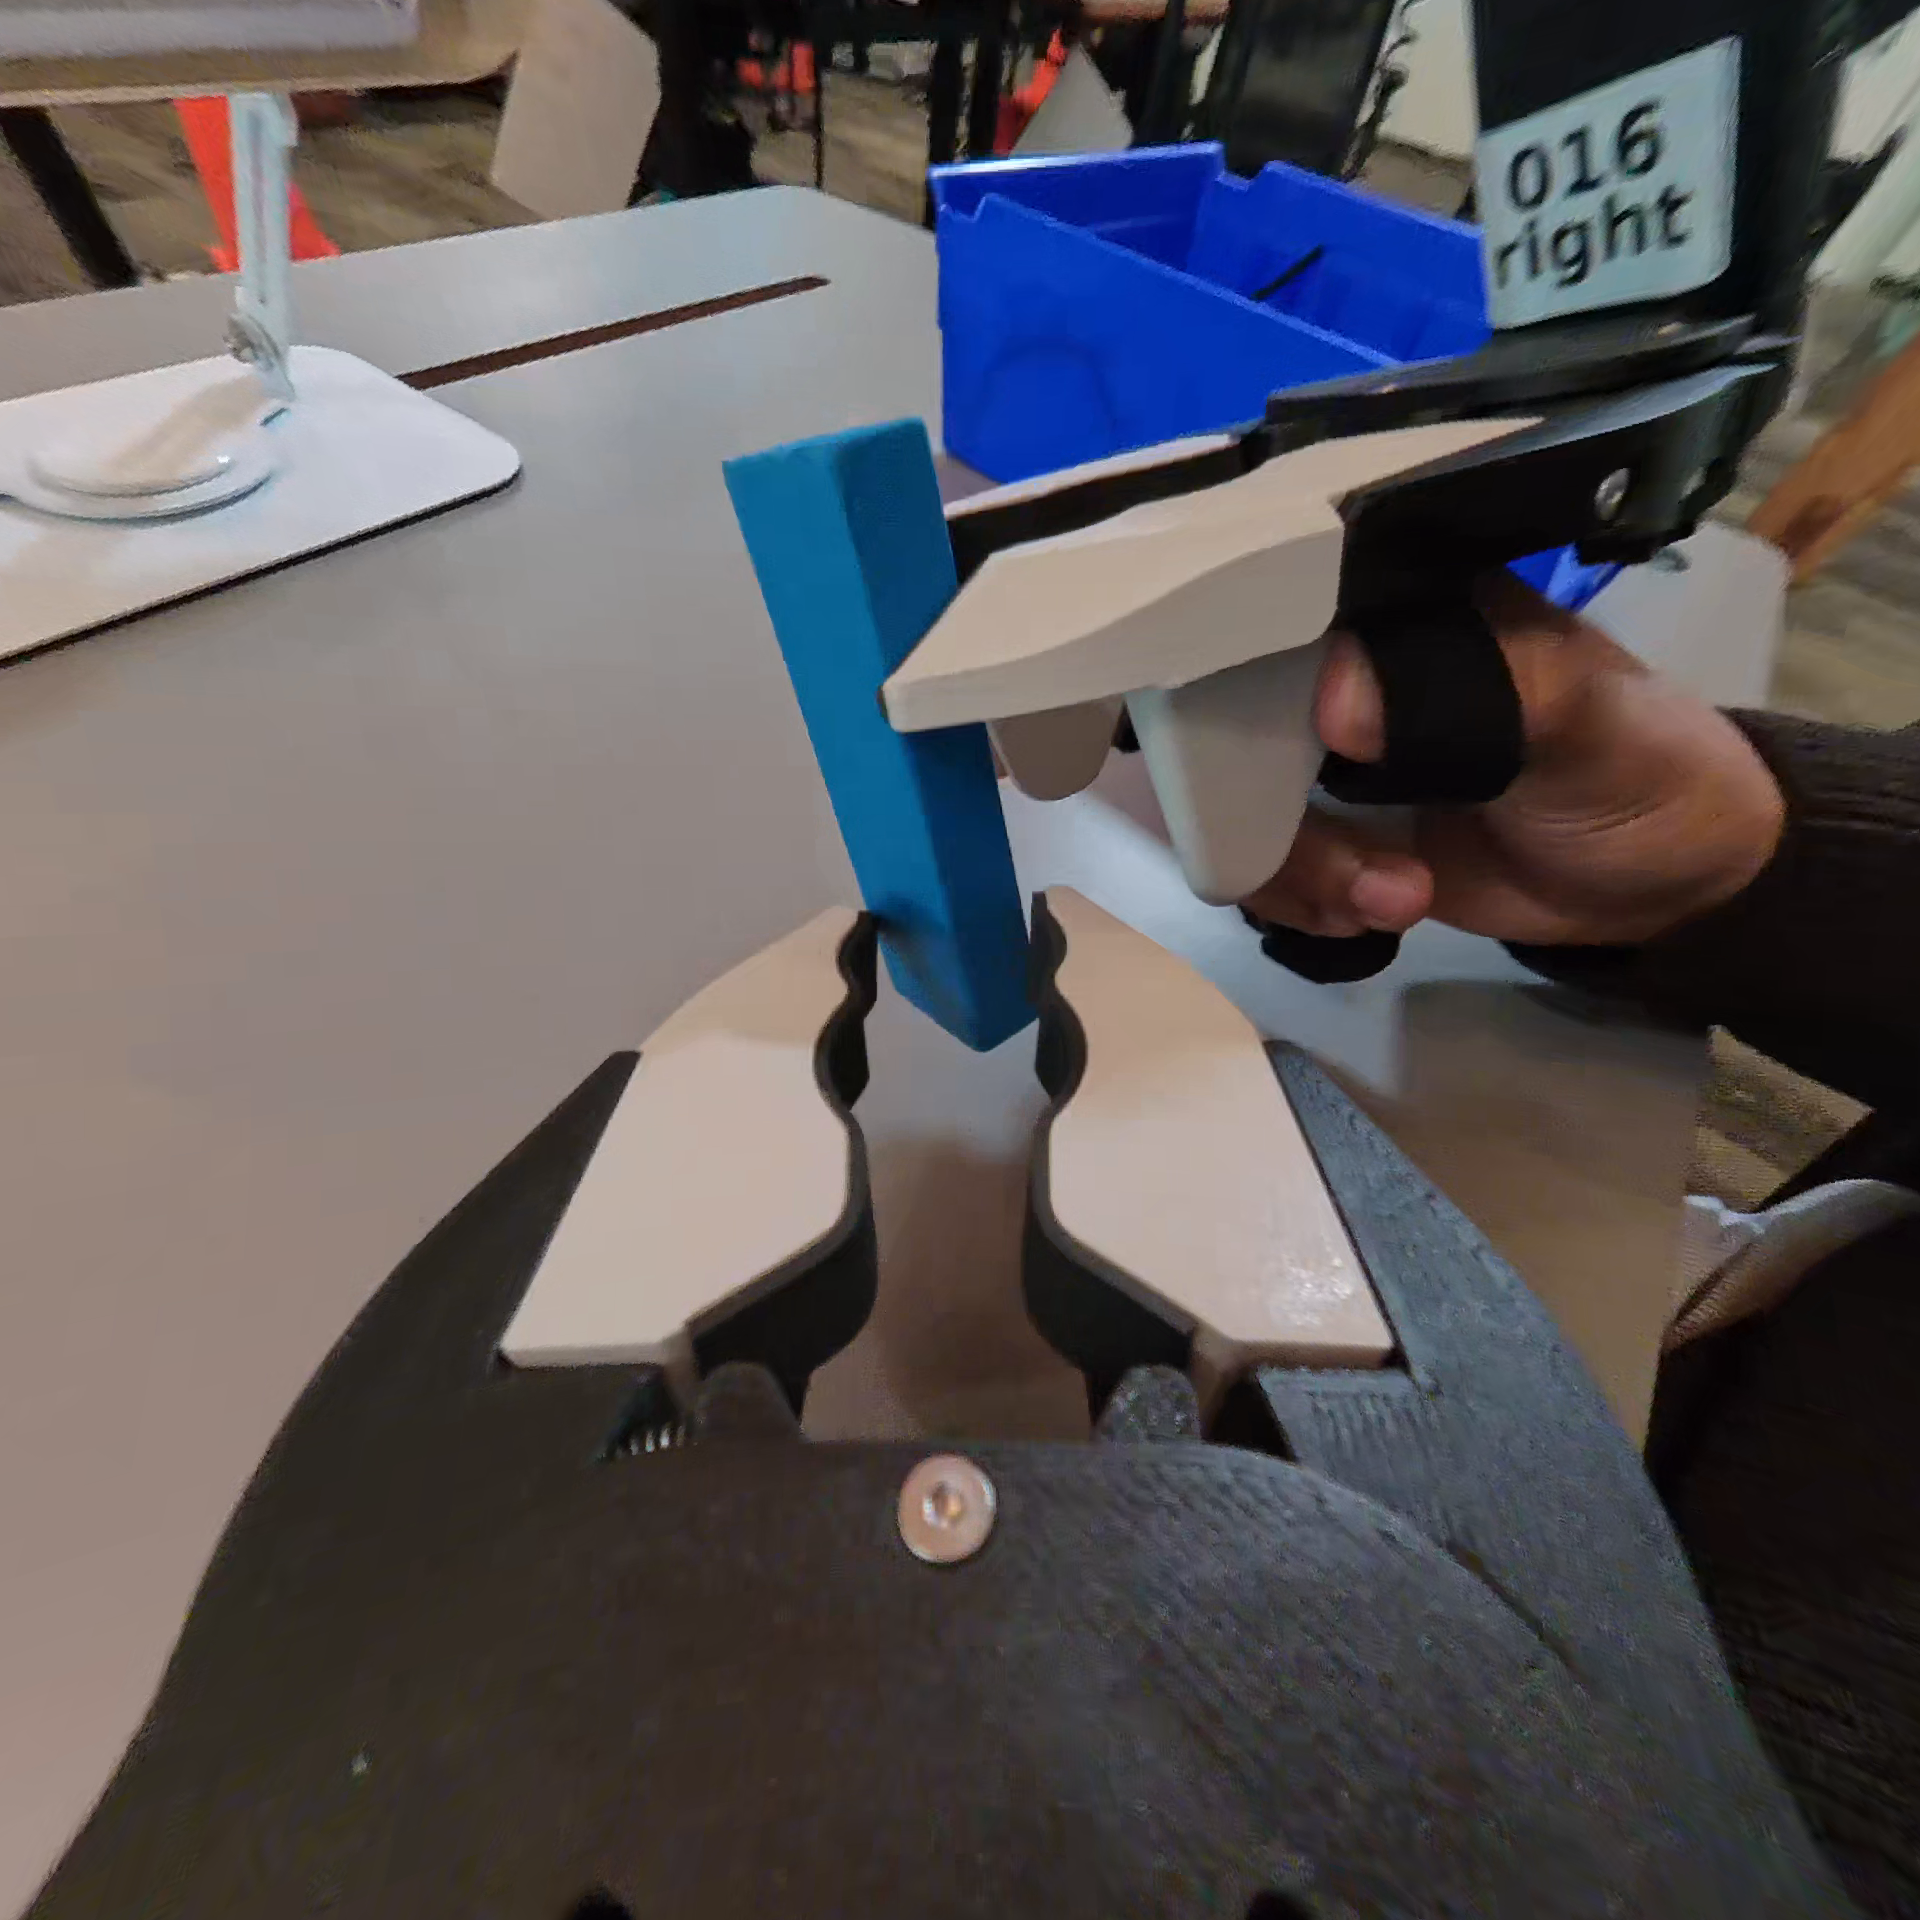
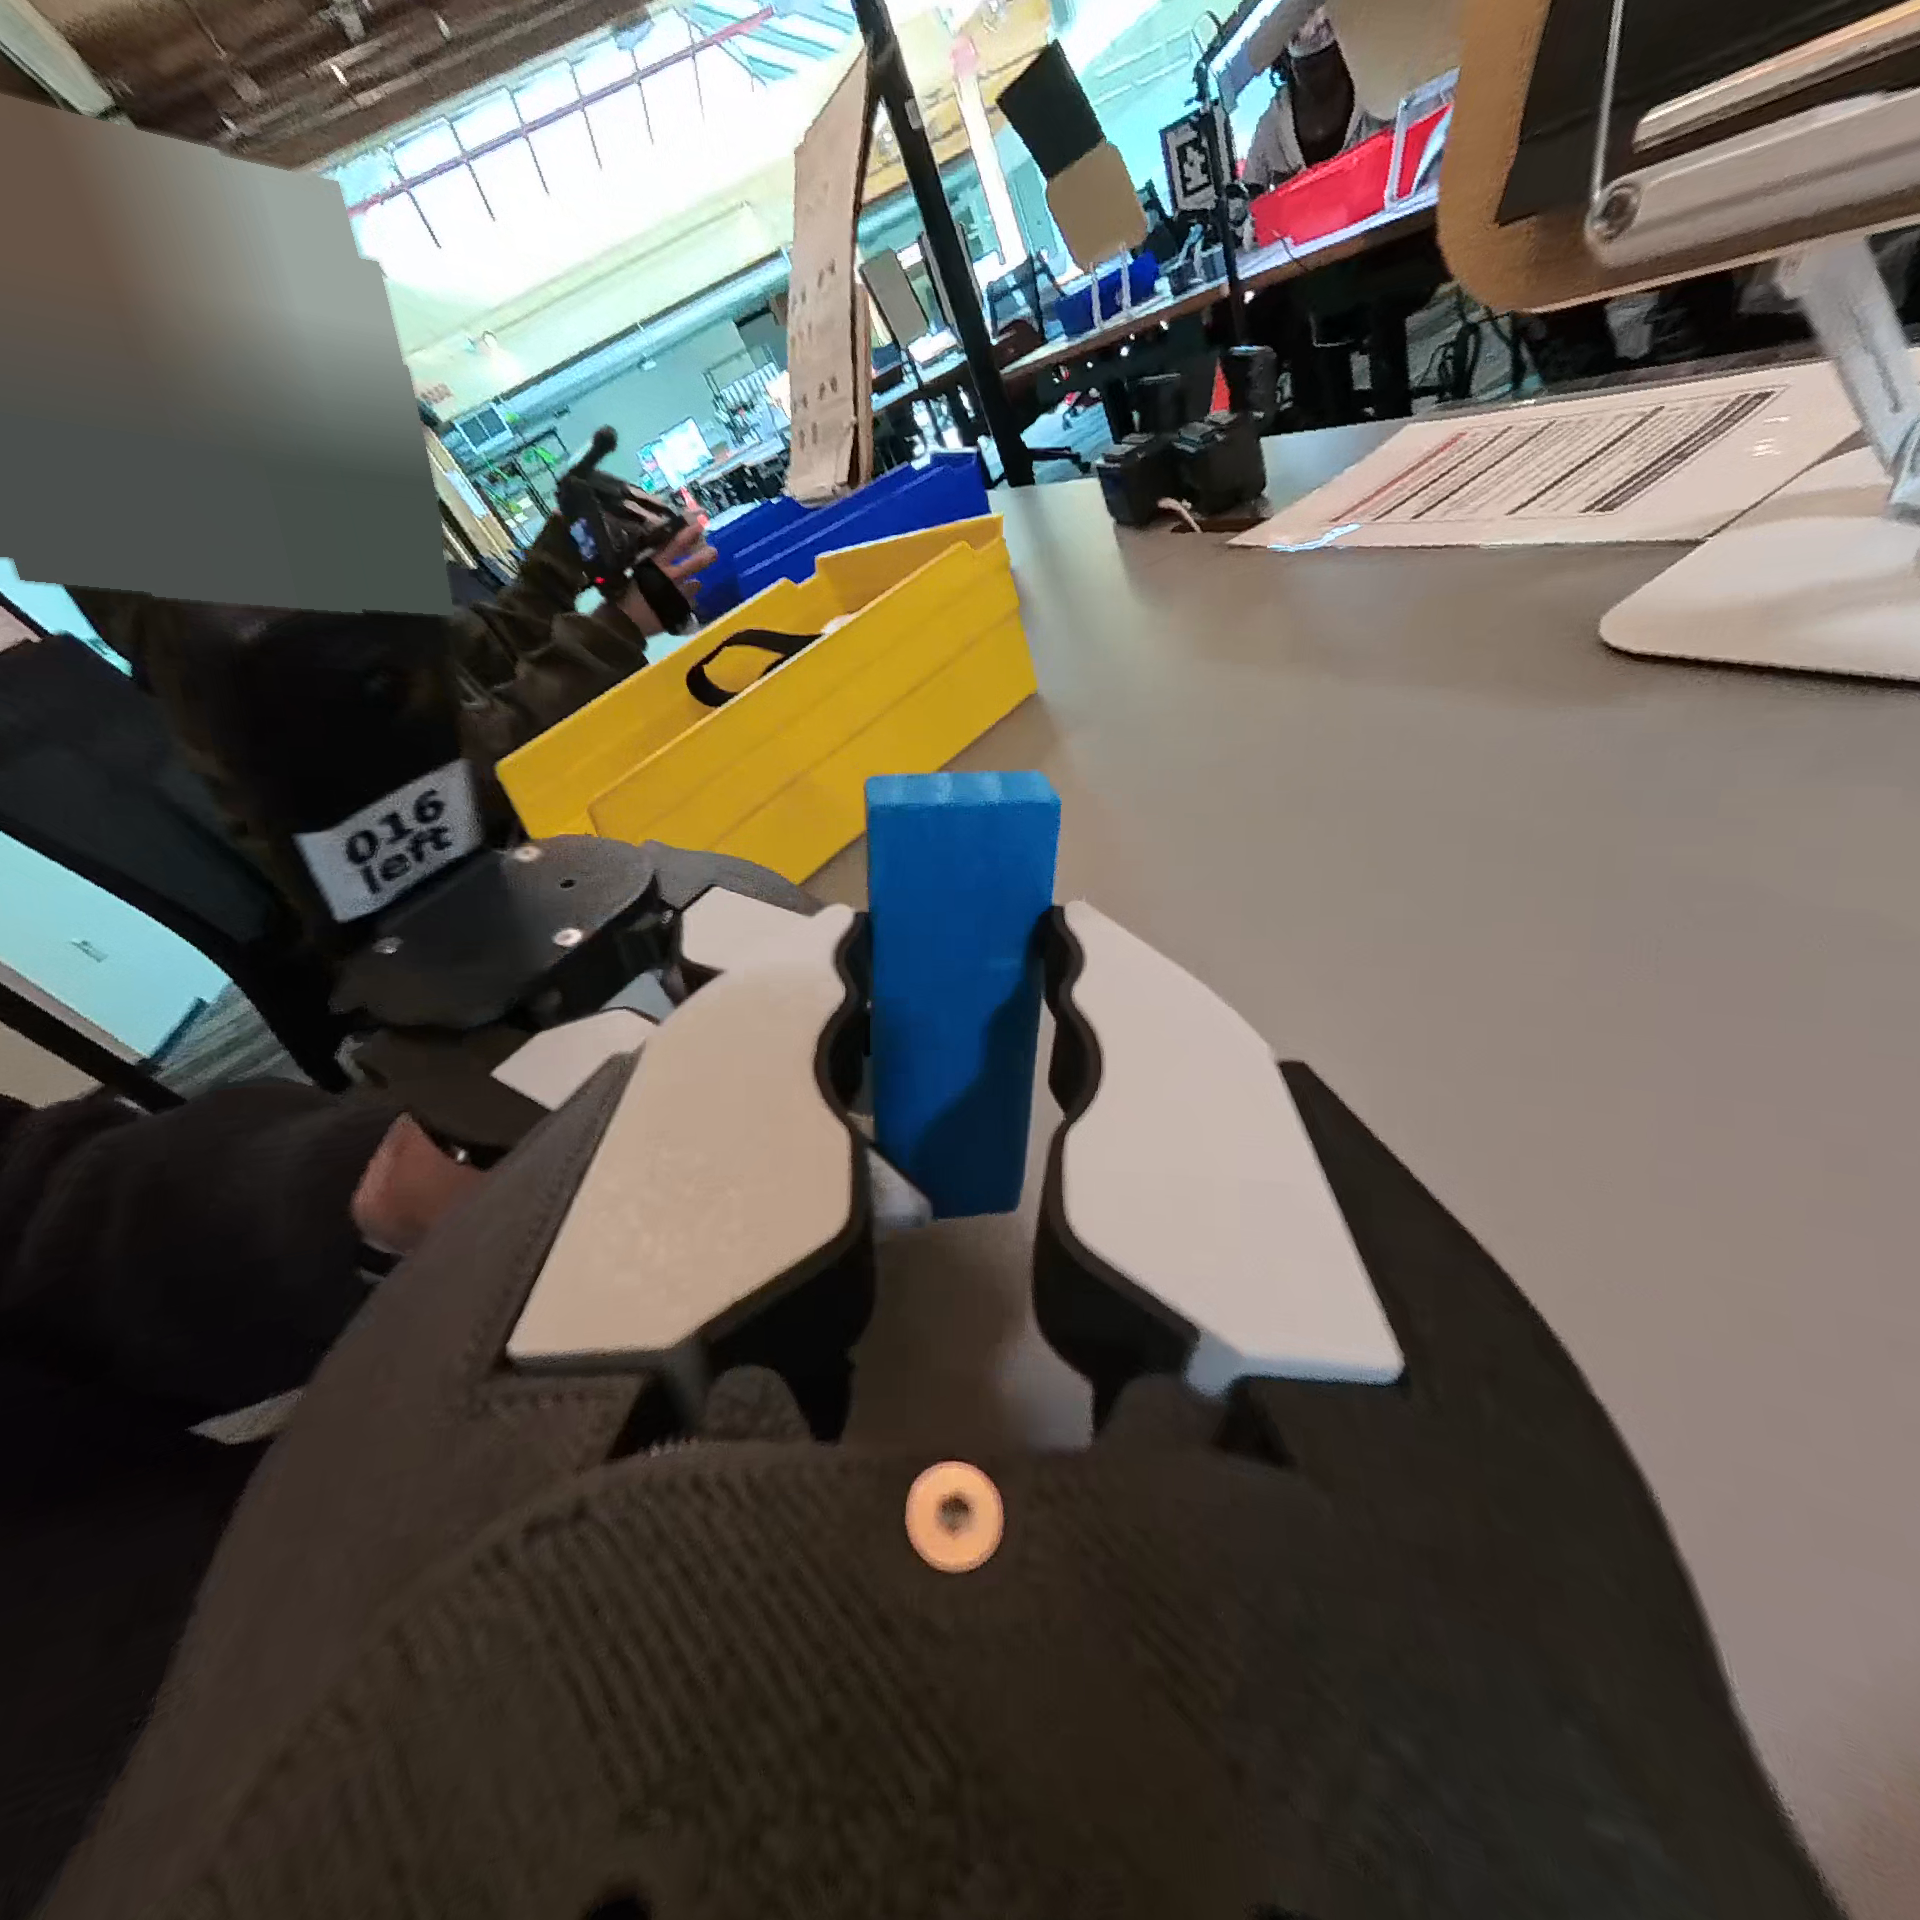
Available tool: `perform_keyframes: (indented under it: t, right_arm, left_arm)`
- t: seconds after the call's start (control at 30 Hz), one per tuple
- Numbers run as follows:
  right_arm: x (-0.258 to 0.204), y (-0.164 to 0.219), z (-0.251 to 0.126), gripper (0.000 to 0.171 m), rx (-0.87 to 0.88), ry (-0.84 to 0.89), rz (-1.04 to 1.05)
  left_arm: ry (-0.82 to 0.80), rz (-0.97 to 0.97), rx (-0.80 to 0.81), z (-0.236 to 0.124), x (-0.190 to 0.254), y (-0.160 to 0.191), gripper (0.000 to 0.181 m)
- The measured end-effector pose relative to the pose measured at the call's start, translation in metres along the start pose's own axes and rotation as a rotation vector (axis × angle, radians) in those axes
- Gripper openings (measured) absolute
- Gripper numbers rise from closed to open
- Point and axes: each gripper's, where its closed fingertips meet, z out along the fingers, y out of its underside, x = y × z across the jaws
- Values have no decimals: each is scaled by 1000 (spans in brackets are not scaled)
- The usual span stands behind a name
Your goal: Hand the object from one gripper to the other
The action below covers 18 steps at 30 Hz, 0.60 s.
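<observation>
My left hand-held gripper [image 1: 951, 940] is pinched on the low end of the blue block [image 1: 883, 707] above the desk [image 1: 416, 831], my right hand-held gripper [image 2: 951, 971] clamps its middle, and it looks rigid, light, smooth-sided, so I'd grip the flat faces squarely.

Big open workshop space, honestly pretty bright, daylight pouring through a long band of high windows [image 2: 582, 156] under an exposed ceiling. Grey table [image 2: 1455, 935] up front with a dark slot [image 1: 613, 330] cut in it. White monitor stand [image 2: 1766, 592] sits on top. Rows of long benches [image 2: 1195, 312] further back, wood-look floor [image 1: 395, 177], a cardboard panel [image 2: 831, 312] leaning upright.
</observation>
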Motion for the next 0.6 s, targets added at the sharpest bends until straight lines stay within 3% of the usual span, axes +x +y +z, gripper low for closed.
perform_keyframes:
  t: [0.13, 0.33, 0.53, 0.6]
  right_arm:
    - [-3, -2, -3, 32, -6, -14, -64]
    - [-5, -12, -7, 32, 78, -126, 93]
    - [-2, -24, -14, 37, 154, -153, 146]
    - [-2, -25, -15, 40, 162, -159, 145]
  left_arm:
    - [-45, 46, -1, -2, -5, -1, 25]
    - [30, -51, 59, -7, -6, -9, 18]
    - [215, -335, 157, -13, -3, -19, 17]
    - [355, -492, 222, -19, 0, -28, 17]
